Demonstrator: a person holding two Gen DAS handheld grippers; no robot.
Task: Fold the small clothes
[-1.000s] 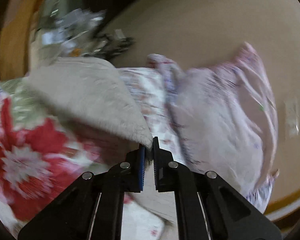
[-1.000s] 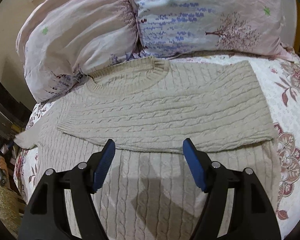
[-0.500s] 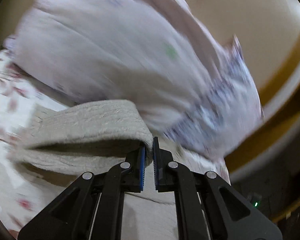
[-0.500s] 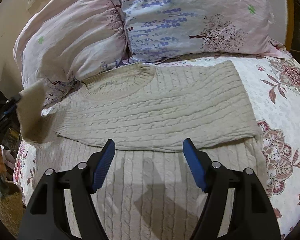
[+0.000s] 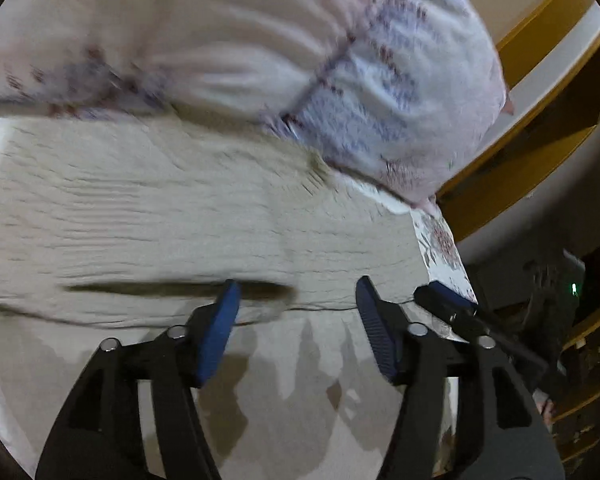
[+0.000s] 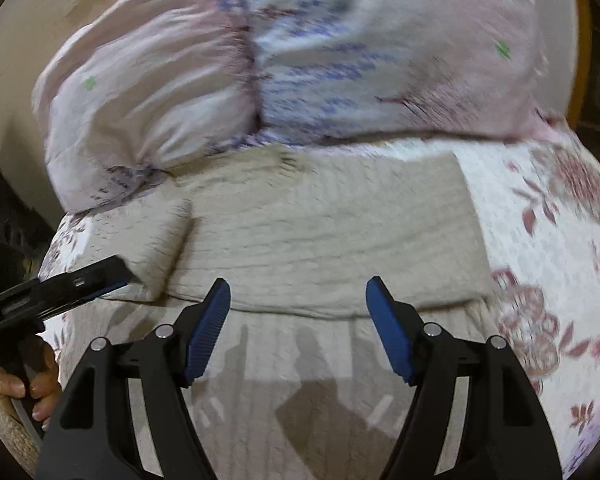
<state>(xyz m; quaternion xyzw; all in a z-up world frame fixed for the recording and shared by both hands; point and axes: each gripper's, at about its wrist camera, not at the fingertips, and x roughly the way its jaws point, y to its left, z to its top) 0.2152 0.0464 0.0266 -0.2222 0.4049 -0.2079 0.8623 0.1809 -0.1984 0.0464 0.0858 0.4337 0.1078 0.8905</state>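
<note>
In the left wrist view, the left claw (image 5: pixel 296 308) is opening, its jaws spreading with nothing between them, above the beige sweater (image 5: pixel 160 220) lying on the bed (image 5: pixel 440 240). In the right wrist view, the right claw (image 6: pixel 298 308) is standing wide and empty over the sweater (image 6: pixel 320 232), whose sleeve (image 6: pixel 140 240) is lying folded inward below the pillows (image 6: pixel 300 60).

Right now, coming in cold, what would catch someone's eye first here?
The beige cable-knit sweater spread across the floral bedspread, its top part already folded down. Behind it, two big pinkish pillows fill the head of the bed. At the sweater's left edge a sleeve lies folded in, with the left gripper just above it, jaws opening and nothing between them.
</note>
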